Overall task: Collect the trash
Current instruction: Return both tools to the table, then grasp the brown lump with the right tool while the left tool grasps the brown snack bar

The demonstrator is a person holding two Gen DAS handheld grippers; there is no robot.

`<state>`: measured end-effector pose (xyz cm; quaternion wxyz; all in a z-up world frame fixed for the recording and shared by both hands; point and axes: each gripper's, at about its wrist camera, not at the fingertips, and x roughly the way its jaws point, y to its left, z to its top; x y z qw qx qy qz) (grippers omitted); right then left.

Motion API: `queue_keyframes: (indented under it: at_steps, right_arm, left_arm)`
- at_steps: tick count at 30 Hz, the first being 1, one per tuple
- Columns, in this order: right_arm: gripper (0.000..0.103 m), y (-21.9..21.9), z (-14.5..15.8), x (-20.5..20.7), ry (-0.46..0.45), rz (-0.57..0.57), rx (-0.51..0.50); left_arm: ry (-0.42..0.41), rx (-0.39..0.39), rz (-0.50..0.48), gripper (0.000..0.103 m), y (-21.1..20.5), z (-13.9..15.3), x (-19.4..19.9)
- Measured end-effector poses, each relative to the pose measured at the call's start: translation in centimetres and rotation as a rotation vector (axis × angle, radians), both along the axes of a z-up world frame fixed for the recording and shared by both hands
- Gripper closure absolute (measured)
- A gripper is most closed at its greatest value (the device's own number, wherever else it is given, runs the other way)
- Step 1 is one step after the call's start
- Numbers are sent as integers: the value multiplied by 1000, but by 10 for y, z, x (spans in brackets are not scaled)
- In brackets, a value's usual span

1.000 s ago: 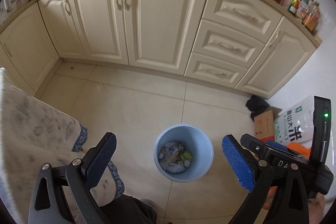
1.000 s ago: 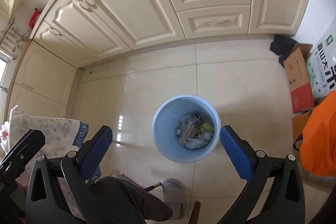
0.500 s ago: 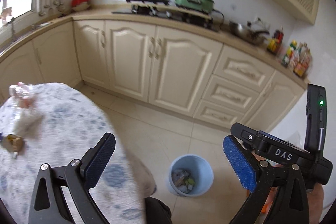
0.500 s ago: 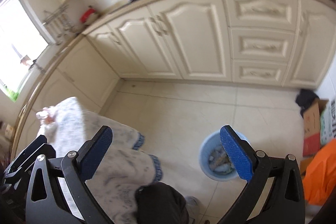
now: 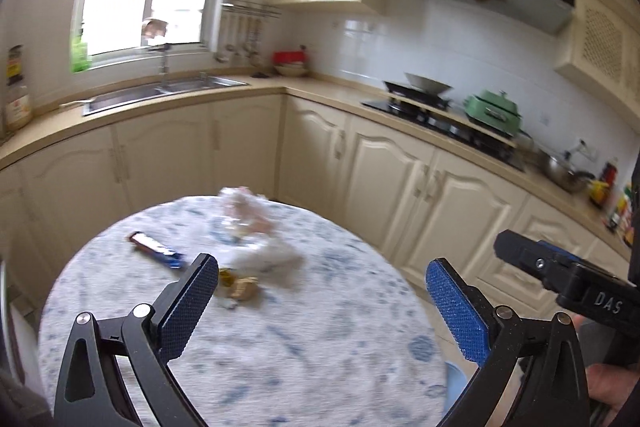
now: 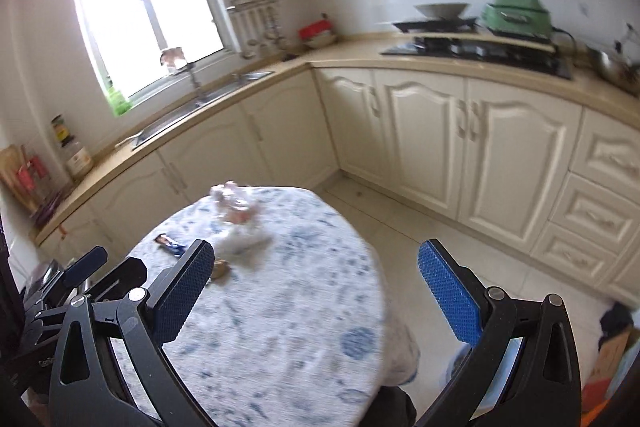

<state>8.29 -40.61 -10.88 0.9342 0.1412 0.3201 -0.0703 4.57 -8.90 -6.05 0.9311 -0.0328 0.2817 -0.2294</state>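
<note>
A round table (image 5: 304, 355) with a blue-flowered cloth fills the lower part of both views. On its far side lie a crumpled clear plastic bag (image 5: 252, 227), a dark blue snack wrapper (image 5: 158, 249) and small brown scraps (image 5: 240, 287). The same bag (image 6: 238, 215), wrapper (image 6: 170, 245) and scrap (image 6: 222, 269) show in the right wrist view. My left gripper (image 5: 320, 311) hangs open above the table, nothing between its blue pads. My right gripper (image 6: 316, 291) is open and empty too, over the table's near right part. A sliver of the blue bin (image 5: 454, 383) peeks past the table edge.
Cream cabinets (image 5: 392, 187) run along an L-shaped counter with a sink (image 5: 160, 93) under the window and a stove (image 5: 420, 103) with a green pot (image 5: 494, 109). Tiled floor (image 6: 404, 227) lies right of the table. Boxes and dark cloth (image 6: 616, 323) sit at the far right.
Both grippers swung up from looking down at the blue trash bin on the floor to facing the table and its litter. Both stayed open and empty throughout.
</note>
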Motion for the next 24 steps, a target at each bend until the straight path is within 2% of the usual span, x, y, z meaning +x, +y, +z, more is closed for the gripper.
queue_keyframes:
  at_steps: [7,14,16,24]
  right_arm:
    - [0,64,3,31,-3,145,-42]
    - [0,92,-6,43,12,203,-55]
    - [0,97,-9,47,22,211,-63]
    - [0,118,-46,80,113,247,-109]
  left_arm:
    - [-25,41,171,1,55,1,-57]
    - [2,57,251,1,74,-5,-69]
    - [12,65,267,1,74,-8,-65]
    - [68,73,283,1,79,-18,8]
